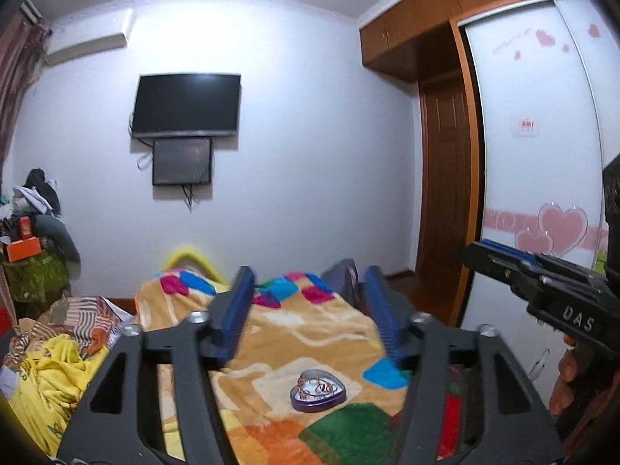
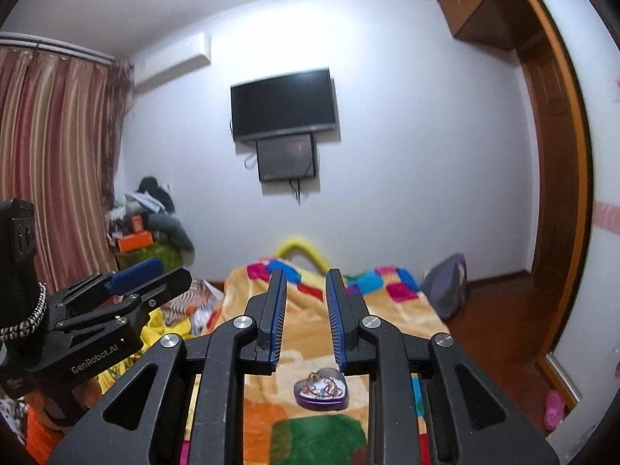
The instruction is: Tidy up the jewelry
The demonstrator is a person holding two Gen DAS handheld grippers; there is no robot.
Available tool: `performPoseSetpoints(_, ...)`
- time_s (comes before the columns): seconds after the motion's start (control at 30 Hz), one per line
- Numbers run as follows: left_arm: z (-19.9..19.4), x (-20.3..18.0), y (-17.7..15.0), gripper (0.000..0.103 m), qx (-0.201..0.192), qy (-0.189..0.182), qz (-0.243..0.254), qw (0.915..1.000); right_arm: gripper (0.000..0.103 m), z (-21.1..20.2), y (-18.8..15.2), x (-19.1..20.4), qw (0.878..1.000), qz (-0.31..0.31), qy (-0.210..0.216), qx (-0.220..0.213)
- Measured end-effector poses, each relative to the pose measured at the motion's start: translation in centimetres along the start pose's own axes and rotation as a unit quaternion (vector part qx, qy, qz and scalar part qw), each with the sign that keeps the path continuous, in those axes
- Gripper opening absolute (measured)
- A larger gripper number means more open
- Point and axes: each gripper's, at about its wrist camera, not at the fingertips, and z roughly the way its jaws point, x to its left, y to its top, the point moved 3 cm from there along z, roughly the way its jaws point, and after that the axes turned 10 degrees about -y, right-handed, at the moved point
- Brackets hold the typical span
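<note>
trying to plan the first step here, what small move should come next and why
Probably lower the right gripper toward the heart tin on the blanket. Both grippers are open, empty and raised above the bed, and the tin lies right below the right fingers with jewelry tangled in it. The left gripper hangs similarly, so either could go.

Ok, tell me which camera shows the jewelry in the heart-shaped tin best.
The right wrist view: the heart-shaped tin sits centred, and the tangled jewelry stands out against its pale inside. The left wrist view shows the same open tin on the blanket, its contents slightly softer.
</note>
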Motion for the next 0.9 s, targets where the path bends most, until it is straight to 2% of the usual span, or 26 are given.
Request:
performPoseSetpoints(0.07, -1.2, -0.3, 0.1, 0.077, -0.012, 0.007, 0.000, 0.9999, 0.039, -0.8, -0.1, 0.4, 1.000, -0.002, -0.010, -0.012)
performPoseSetpoints(0.13, -2.0, -0.5, 0.0, 0.089, -0.018, 0.019, 0.000, 0.9997, 0.051, -1.5, -0.3, 0.8, 0.999, -0.005, -0.028, -0.027)
performPoseSetpoints(0.2, -2.6, -0.6, -0.1, 0.096, -0.020, 0.029, -0.001, 0.9994, 0.057, -1.8, -0.4, 1.1, 0.999, -0.006, -0.040, -0.034)
performPoseSetpoints(0.27, -3.1, -0.6, -0.4, 0.099, -0.018, 0.036, -0.005, 0.9992, 0.073, -1.9, -0.5, 1.3, 0.998, -0.009, -0.047, -0.036)
performPoseSetpoints(0.33, -3.2, -0.6, -0.8, 0.100, -0.013, 0.041, -0.008, 0.9990, 0.082, -2.3, -0.6, 1.6, 0.997, -0.011, -0.058, -0.040)
performPoseSetpoints(0.6, -4.0, -1.0, -1.8, 0.100, -0.005, 0.044, -0.011, 0.9990, 0.083, -2.2, -1.3, 1.7, 0.998, 0.003, -0.062, -0.018)
performPoseSetpoints(0.9, -3.6, -0.7, -2.3, 0.101, 0.004, 0.043, -0.018, 0.9989, 0.083, -3.8, -2.2, 0.6, 0.997, 0.002, -0.071, -0.011)
